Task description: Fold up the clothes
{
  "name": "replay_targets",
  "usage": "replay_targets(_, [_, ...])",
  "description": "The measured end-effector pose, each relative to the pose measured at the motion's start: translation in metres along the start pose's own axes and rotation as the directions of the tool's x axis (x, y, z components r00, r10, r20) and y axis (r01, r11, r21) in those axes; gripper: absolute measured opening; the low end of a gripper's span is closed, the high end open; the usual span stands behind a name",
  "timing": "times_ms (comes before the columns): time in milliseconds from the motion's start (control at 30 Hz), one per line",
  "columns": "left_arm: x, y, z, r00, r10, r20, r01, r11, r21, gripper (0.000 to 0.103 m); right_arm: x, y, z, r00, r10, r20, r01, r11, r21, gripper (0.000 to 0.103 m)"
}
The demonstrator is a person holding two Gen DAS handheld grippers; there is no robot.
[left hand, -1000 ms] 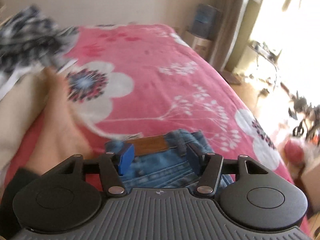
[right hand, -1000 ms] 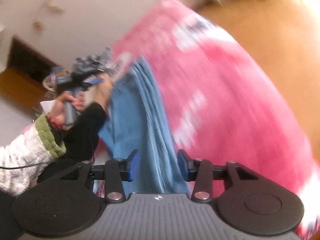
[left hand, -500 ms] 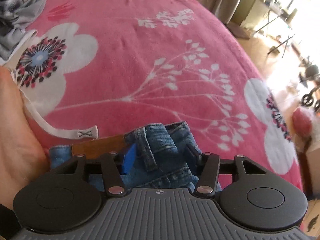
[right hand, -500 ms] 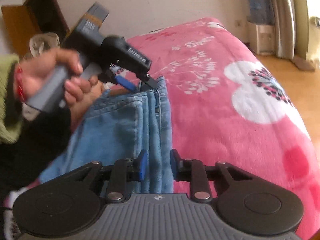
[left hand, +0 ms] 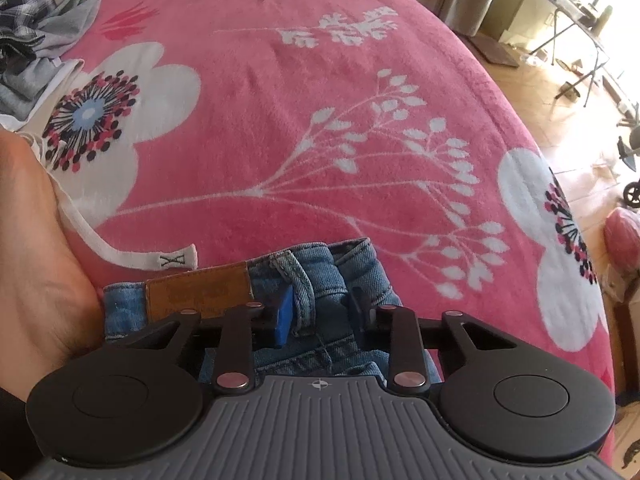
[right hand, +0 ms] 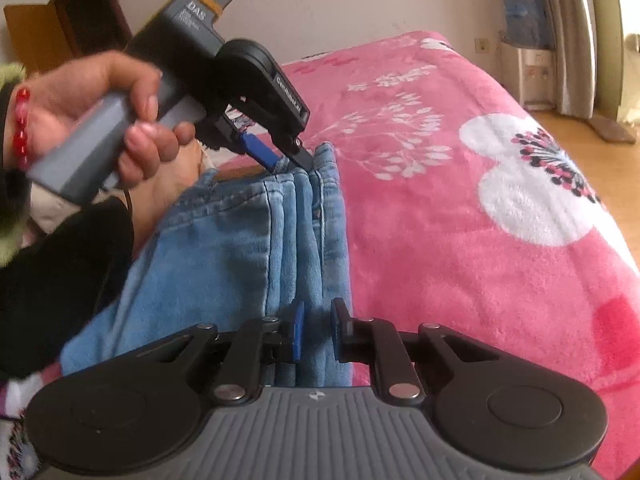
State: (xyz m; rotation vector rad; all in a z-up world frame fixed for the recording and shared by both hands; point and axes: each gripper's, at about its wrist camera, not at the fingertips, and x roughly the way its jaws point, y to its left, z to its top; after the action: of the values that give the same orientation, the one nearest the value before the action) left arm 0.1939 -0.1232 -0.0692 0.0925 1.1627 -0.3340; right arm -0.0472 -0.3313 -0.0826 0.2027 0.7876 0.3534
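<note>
No containers in either view, just a bed with a pink flowered blanket (left hand: 280, 128) and clothes on it

Jeans (right hand: 240, 248) lie folded lengthwise along the near edge of the blanket, waistband end far from the right wrist camera, stacked seams running up the middle

Left gripper (left hand: 320, 312): jaws closing on the waistband, bunched denim and a belt loop (left hand: 298, 280) between them. Blue pad sits against the loop; the other pad is mostly buried in cloth, so contact on that side is hard to confirm. From the right view the same gripper (right hand: 289, 162) has both tips down at the waistband corner, pinching the edge

Right gripper (right hand: 318, 330): jaws closing, narrow gap, folded denim edge runs between the pads. Looks pressed on both sides

Brown leather patch (left hand: 198, 294) on the waistband sits just left of the left gripper's blue pad

Hidden / unclear:
- lower part of the jeans is behind the right gripper body, leg ends not visible
- the hand (right hand: 96, 108) gripping the left gripper's handle covers part of the jeans' near-left edge; red bead bracelet on the wrist, green fuzzy cuff cut off by the frame
- skin-toned blur at the left edge of the left view (left hand: 36, 264), cannot tell which body part
- white strap with a tag (left hand: 176, 258) lies on the blanket beside the waistband; where it comes from is cut off
- grey and plaid clothes pile (left hand: 36, 40) at the top-left corner, partly out of frame
- room beyond the bed is blown out by window light
</note>
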Motion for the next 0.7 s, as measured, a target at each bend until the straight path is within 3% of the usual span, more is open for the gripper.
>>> replay_targets(133, [-0.007,-0.001,-0.004,0.999,-0.015,0.037,0.016,1.0,-0.011,0.015,0.004,0.004,0.001,1.0,0.009,0.0,-0.009,1.0,-0.007,0.014])
replay_targets(200, [-0.014,0.0,-0.008,0.998,-0.027,0.063,0.028,0.999,-0.022,0.012,0.005,0.007,0.0,1.0,0.007,0.0,-0.007,1.0,-0.02,0.005])
replay_targets(467, [-0.054,-0.004,-0.016,0.985,-0.088,0.15,0.093,0.995,-0.031,0.01,-0.021,0.022,0.003,0.999,0.002,0.043,-0.001,0.999,-0.035,0.003])
replay_targets(700, [-0.042,-0.024,-0.015,0.988,-0.101,0.117,0.106,0.994,-0.034,0.01,-0.03,0.014,0.002,1.0,0.011,0.026,-0.011,1.0,0.014,0.003])
